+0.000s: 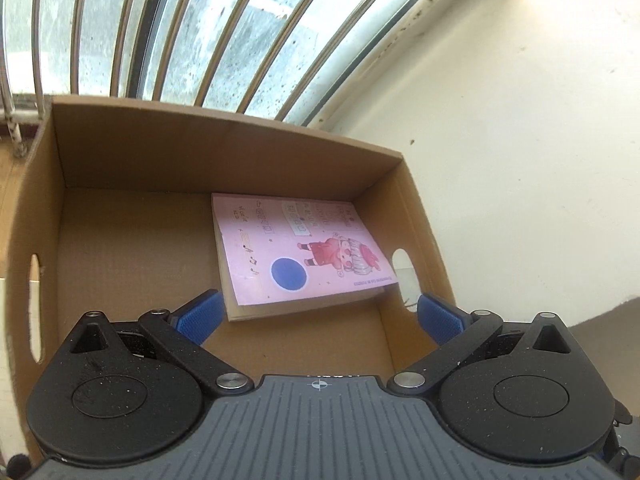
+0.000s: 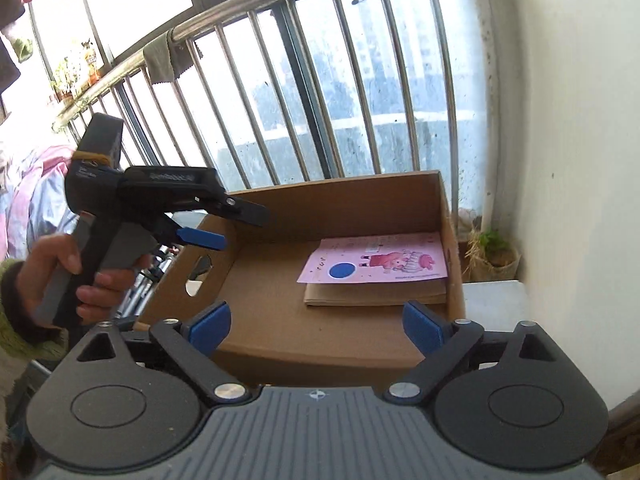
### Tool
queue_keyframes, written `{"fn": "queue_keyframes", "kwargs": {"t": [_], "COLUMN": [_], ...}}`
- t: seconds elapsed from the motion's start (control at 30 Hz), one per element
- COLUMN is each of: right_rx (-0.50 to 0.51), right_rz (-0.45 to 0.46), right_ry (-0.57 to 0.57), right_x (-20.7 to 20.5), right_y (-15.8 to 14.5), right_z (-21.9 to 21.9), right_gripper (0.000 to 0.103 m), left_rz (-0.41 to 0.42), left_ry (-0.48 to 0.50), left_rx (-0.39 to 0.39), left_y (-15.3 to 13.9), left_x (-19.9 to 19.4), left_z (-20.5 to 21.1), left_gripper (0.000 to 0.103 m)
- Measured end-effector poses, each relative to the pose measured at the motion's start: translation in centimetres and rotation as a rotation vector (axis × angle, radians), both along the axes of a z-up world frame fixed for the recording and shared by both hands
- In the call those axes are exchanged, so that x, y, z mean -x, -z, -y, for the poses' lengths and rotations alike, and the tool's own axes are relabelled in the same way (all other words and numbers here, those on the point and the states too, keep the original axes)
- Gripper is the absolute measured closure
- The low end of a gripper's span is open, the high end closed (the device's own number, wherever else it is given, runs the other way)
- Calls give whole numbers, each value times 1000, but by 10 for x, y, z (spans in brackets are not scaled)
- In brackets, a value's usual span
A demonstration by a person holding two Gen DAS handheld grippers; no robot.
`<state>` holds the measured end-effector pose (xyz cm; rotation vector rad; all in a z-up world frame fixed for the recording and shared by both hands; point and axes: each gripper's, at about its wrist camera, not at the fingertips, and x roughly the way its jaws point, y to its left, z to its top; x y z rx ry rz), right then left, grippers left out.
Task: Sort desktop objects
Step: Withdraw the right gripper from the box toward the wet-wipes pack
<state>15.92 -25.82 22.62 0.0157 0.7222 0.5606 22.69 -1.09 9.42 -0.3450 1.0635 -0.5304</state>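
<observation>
A pink book [image 1: 304, 248] with a cartoon figure and a blue dot lies flat on the floor of an open cardboard box [image 1: 132, 248], against its right wall. My left gripper [image 1: 319, 316] hovers above the box's near side, tilted down, jaws open with nothing between the blue pads [image 1: 200, 314]. In the right wrist view the same book [image 2: 376, 264] rests in the box [image 2: 280, 320]. My right gripper [image 2: 316, 326] stands wide open and empty in front of the box's near wall. A hand holds the left gripper [image 2: 236, 226] over the box's left rim.
Metal window bars [image 2: 320, 100] run behind the box, with a cloth [image 2: 162, 58] draped on the rail. A white wall [image 2: 580, 160] stands to the right. A potted plant [image 2: 492, 256] sits in the corner beside the box. Handle cut-outs [image 1: 402, 266] pierce the box's side walls.
</observation>
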Motion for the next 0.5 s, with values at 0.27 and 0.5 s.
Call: {"fn": "queue_keyframes", "kwargs": {"t": [0.27, 0.5], "right_rx": [43, -235], "right_rz": [6, -89], "right_ry": [51, 54], "right_x": [37, 24], "right_y": [79, 125], "right_z": [11, 34], "right_gripper": [0, 0], "left_rz": [247, 282], "left_ry": [20, 60], "left_rx": [-60, -37], "left_y": [-42, 4], "left_x": [119, 208], "left_z": [-34, -38], "left_gripper": [0, 0]}}
